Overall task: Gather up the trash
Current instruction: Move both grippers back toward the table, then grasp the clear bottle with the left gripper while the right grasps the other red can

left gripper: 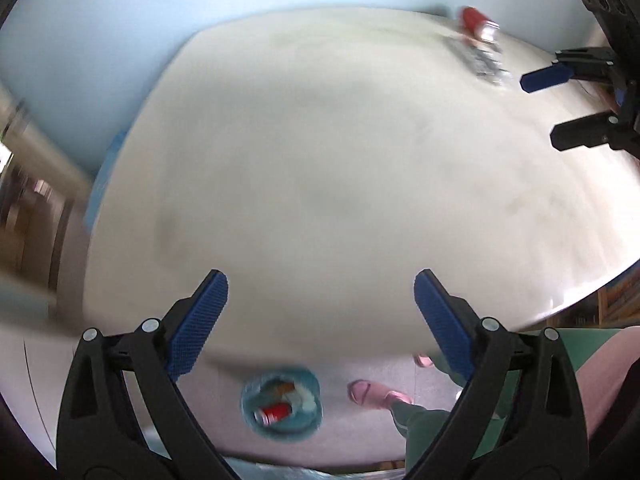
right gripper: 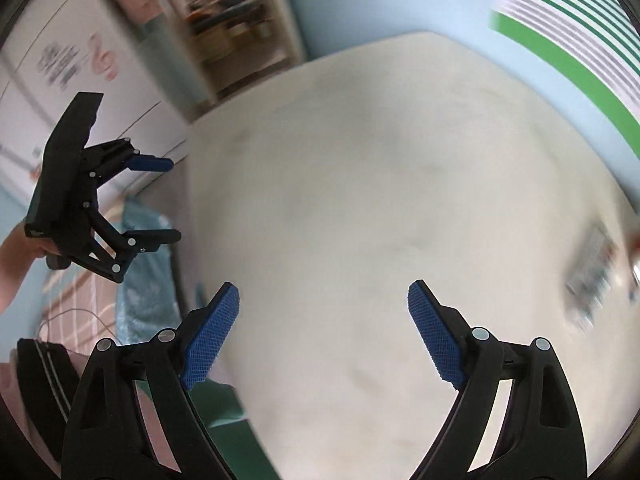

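Blue ribbed pads line both pairs of jaws, and both stand wide apart with nothing between them. The left gripper (left gripper: pixel 320 320) hangs over the near edge of a pale, bare worktop (left gripper: pixel 320 160), pointing steeply down; its jaws are a touch short of full spread and holding nothing. The right gripper (right gripper: pixel 324 332) is empty too, also tilted down over the same surface, a little to the right of its partner, which shows at the left of its view in a person's hand (right gripper: pixel 16 256).

Below the left jaws, on the floor just off the worktop's edge, sits a bin lined with a blue bag (left gripper: pixel 280 404). A red can (left gripper: pixel 276 413) already lies inside it with a few other scraps, too blurred to name. Beside the bin are the person's pink slippers (left gripper: pixel 372 394) and green trouser legs.

Well away across the worktop, toward its far right corner, two pieces remain: another red can on its side (left gripper: pixel 478 24) and, just beside it, a crinkled silvery wrapper (left gripper: pixel 478 58). From the right wrist view these appear only as smears at the right edge.

My reading is that the job is partly done: some trash is binned, the can and wrapper are left, and both hands are free to fetch them.
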`<control>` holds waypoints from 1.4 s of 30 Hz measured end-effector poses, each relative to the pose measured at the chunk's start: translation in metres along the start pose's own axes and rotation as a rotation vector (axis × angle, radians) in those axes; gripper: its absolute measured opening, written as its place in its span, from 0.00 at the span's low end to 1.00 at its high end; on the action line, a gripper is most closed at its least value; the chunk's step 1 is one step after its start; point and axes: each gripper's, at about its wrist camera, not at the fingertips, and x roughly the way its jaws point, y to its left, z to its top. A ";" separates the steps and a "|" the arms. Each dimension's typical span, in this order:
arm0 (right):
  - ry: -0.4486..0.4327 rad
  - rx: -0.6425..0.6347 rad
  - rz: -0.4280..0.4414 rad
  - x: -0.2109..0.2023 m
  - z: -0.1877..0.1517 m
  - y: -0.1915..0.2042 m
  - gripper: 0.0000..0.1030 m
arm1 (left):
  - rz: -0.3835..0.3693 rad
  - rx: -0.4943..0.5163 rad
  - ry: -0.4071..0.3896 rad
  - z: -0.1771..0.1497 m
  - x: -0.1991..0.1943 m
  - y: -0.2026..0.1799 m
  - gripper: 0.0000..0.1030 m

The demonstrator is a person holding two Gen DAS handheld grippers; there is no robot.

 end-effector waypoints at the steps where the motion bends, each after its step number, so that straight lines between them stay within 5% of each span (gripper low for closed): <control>1: -0.005 0.029 -0.021 -0.007 -0.008 -0.018 0.83 | -0.023 0.042 -0.004 0.020 0.008 -0.014 0.89; 11: -0.054 0.267 -0.153 -0.060 -0.062 -0.181 0.83 | -0.166 0.204 -0.005 0.169 0.060 -0.120 0.89; 23: -0.134 0.372 -0.205 -0.077 -0.015 -0.368 0.83 | -0.238 0.310 0.027 0.312 0.125 -0.224 0.89; 28: -0.121 0.468 -0.194 -0.047 0.006 -0.435 0.83 | -0.249 0.277 0.069 0.344 0.163 -0.236 0.88; 32: -0.093 0.505 -0.177 -0.013 0.016 -0.463 0.83 | -0.248 0.268 0.117 0.357 0.200 -0.244 0.72; 38: -0.076 0.496 -0.172 0.014 0.026 -0.475 0.83 | -0.243 0.282 0.147 0.354 0.224 -0.246 0.55; 42: -0.063 0.456 -0.156 0.026 0.029 -0.470 0.72 | -0.249 0.287 0.133 0.352 0.224 -0.239 0.39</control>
